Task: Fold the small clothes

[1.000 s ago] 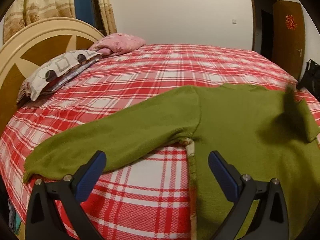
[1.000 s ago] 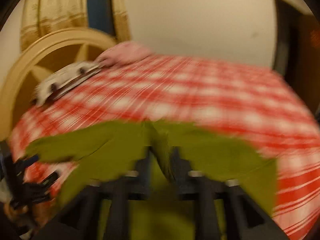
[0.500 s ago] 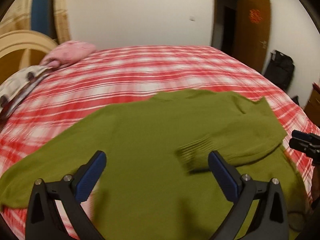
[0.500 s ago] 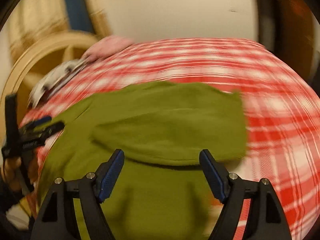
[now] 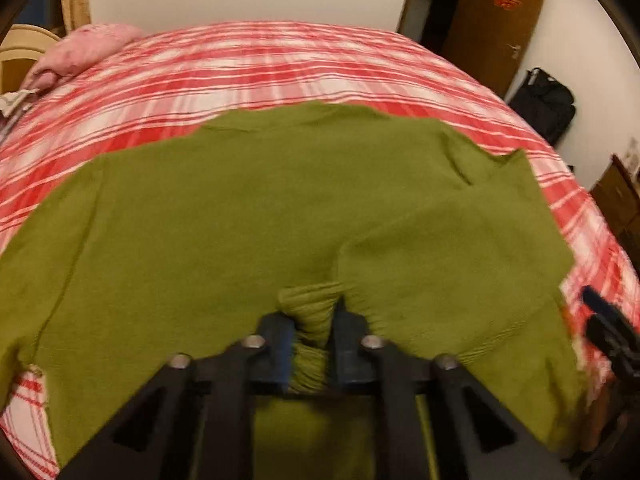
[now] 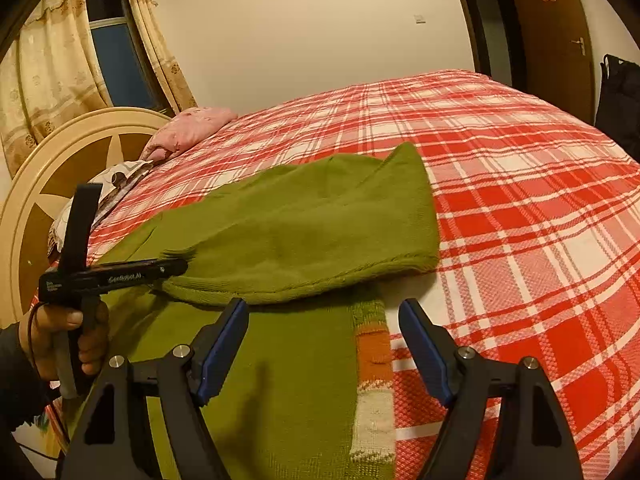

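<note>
Sleeve-folding is underway: left gripper pinches the green sweater's cuff, right gripper gapes idle, so smoothing likely follows.

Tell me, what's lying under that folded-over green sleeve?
Under the folded sleeve is the green sweater's own body, spread on the red plaid bedspread. A striped knit edge shows beside it. Whatever the sleeve covers is hidden.
</note>
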`<state>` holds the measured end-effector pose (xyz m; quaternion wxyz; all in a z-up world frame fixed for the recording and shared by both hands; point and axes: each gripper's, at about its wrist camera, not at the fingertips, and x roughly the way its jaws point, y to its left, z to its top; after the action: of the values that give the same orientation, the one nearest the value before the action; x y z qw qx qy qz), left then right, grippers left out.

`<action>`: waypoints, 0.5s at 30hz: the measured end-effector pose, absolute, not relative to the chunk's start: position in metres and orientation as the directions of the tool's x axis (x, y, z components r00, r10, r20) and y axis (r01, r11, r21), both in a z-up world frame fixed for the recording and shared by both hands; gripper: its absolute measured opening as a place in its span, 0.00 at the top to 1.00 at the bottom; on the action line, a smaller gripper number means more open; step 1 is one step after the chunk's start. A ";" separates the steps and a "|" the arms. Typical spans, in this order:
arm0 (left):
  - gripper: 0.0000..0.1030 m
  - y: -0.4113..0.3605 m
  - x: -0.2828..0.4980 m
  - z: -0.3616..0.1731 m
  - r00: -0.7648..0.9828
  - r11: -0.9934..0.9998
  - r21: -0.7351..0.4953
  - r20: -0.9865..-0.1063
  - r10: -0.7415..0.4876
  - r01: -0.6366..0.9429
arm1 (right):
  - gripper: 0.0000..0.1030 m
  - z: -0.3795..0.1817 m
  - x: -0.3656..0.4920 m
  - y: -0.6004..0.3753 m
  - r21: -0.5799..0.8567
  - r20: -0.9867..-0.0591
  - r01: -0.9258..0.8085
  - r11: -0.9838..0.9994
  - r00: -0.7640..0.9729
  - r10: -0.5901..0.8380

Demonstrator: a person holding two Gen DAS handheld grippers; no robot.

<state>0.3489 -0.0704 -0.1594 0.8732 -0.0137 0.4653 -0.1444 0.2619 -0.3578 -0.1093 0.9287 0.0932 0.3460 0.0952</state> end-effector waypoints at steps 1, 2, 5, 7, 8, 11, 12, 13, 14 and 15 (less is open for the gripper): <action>0.90 -0.071 0.346 -0.155 0.542 0.960 -0.150 -0.800 -0.259 0.237 | 0.24 -0.111 0.263 -0.359 0.245 -0.627 -0.107 0.964 0.740 0.242; 0.90 -0.072 0.343 -0.150 0.555 0.958 -0.143 -0.789 -0.263 0.250 | 0.24 -0.112 0.263 -0.361 0.252 -0.628 -0.102 0.962 0.740 0.243; 0.90 -0.070 0.343 -0.135 0.592 0.958 -0.126 -0.763 -0.259 0.257 | 0.24 -0.112 0.263 -0.365 0.272 -0.619 -0.085 0.958 0.747 0.242; 0.90 -0.060 0.343 -0.121 0.620 0.960 -0.133 -0.740 -0.260 0.245 | 0.24 -0.112 0.263 -0.367 0.278 -0.618 -0.080 0.957 0.748 0.242; 0.91 -0.056 0.345 -0.115 0.634 0.963 -0.126 -0.731 -0.251 0.236 | 0.24 -0.112 0.263 -0.366 0.277 -0.618 -0.079 0.958 0.748 0.240; 0.91 -0.035 0.347 -0.097 0.670 0.970 -0.125 -0.704 -0.234 0.207 | 0.24 -0.113 0.264 -0.365 0.272 -0.622 -0.084 0.959 0.745 0.242; 0.91 -0.025 0.349 -0.093 0.678 0.974 -0.128 -0.700 -0.223 0.188 | 0.24 -0.114 0.264 -0.364 0.270 -0.624 -0.085 0.959 0.743 0.241; 0.91 -0.017 0.349 -0.090 0.683 0.975 -0.131 -0.697 -0.220 0.181 | 0.24 -0.115 0.265 -0.364 0.268 -0.628 -0.085 0.960 0.740 0.241; 0.91 -0.011 0.351 -0.089 0.688 0.978 -0.124 -0.696 -0.206 0.168 | 0.24 -0.116 0.266 -0.364 0.268 -0.632 -0.085 0.960 0.736 0.242; 0.91 -0.007 0.353 -0.091 0.689 0.980 -0.121 -0.698 -0.197 0.158 | 0.24 -0.117 0.267 -0.364 0.268 -0.637 -0.083 0.960 0.732 0.242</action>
<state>0.3531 -0.0069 -0.0906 0.9186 -0.0254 0.3823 -0.0966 0.2667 -0.3637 -0.1171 0.9238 0.1112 0.3556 0.0879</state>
